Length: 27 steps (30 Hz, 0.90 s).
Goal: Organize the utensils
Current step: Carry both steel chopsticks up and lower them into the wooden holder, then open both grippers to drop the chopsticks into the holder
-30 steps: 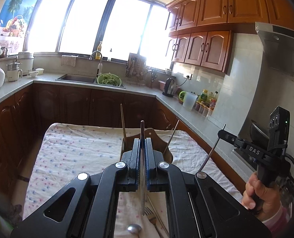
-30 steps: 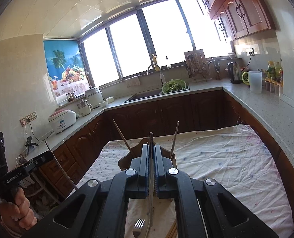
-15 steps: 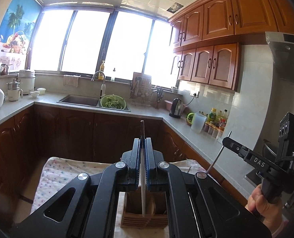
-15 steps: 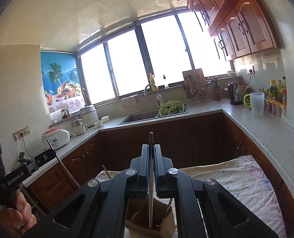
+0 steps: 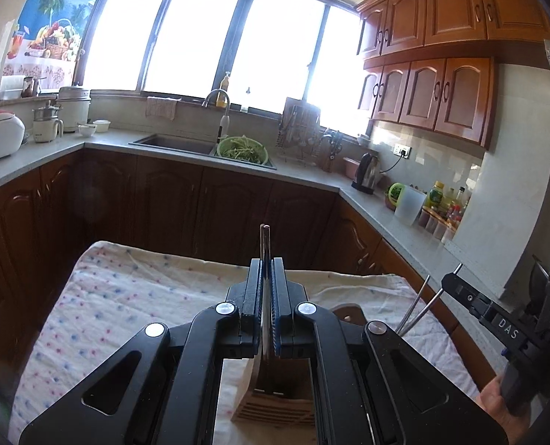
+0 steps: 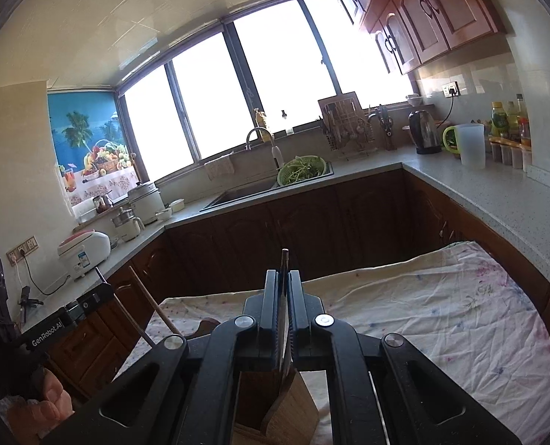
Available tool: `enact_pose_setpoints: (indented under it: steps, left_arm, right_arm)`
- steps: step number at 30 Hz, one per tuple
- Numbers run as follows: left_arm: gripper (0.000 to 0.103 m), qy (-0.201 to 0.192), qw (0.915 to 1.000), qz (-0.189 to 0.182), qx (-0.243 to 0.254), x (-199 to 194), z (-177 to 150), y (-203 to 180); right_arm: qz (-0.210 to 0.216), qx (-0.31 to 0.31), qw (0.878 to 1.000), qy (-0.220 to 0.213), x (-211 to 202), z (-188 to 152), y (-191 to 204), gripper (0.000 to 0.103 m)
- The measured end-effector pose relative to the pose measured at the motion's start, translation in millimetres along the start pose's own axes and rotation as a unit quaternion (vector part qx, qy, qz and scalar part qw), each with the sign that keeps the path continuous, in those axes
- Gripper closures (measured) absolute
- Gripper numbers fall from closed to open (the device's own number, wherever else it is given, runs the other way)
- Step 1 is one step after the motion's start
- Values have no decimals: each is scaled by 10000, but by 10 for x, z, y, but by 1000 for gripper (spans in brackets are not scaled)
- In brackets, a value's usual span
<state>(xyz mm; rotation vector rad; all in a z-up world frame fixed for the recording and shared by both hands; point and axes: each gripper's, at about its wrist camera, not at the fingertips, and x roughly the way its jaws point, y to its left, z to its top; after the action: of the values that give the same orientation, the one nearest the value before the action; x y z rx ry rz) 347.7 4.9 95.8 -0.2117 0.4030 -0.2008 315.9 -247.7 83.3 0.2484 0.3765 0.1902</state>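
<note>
The left gripper (image 5: 264, 285) has its jaws closed on the handle of a metal utensil (image 5: 264, 244), held upright; its head is hidden. The right gripper (image 6: 284, 293) has its jaws closed on a second thin utensil (image 6: 284, 259), also upright. Below both, at 6 o'clock in each view, stands a wooden utensil holder (image 5: 275, 404), into which the held utensils point; sticks (image 5: 419, 304) lean out of it toward 2 o'clock in the left view. The holder stands on a table covered by a white cloth with coloured dots (image 5: 126, 296). Beyond the table, at 12 o'clock, dark wood cabinets carry a grey countertop (image 5: 312, 176) with a sink (image 5: 171, 142), a green colander of greens (image 5: 242, 150) and a kettle (image 5: 366, 172) below bright windows.
</note>
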Motion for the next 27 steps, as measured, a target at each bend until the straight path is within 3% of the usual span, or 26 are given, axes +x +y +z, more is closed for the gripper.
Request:
enact_pose_setpoints:
  steps: [4,16,20,22,24,26,27]
  left_arm:
    - [100,189,9998,10,0,113,-125,5]
    - [99,244,9996,58,91,123,-112,-8]
    - [99,329,9995,34,1,125,-94,23]
    - [99,322,9995,-24,-29,89,-81,26]
    - [96,295,9996,-18,-10,37,-76,23]
    - [83,264,9996,-17,-12,-32,-73,20]
    - [60,227,9997,25,-14,-76,-77,27]
  right_arm:
    - [-11,25,9997,254,113,-136,-37,98]
    - [-89,-13,9993,360,144,-120,-32,97]
    - [-68,-20,9993,378,140,-110,-24,91]
    - [-46,-15,9994,340,109,-101,-34,82]
    - [35,29,9997,228,33,-75,-44,52]
    - [124,96,9999,50,-72,-37,-52,43]
    - [128,108,9999,-33,-129,-17,-48,36]
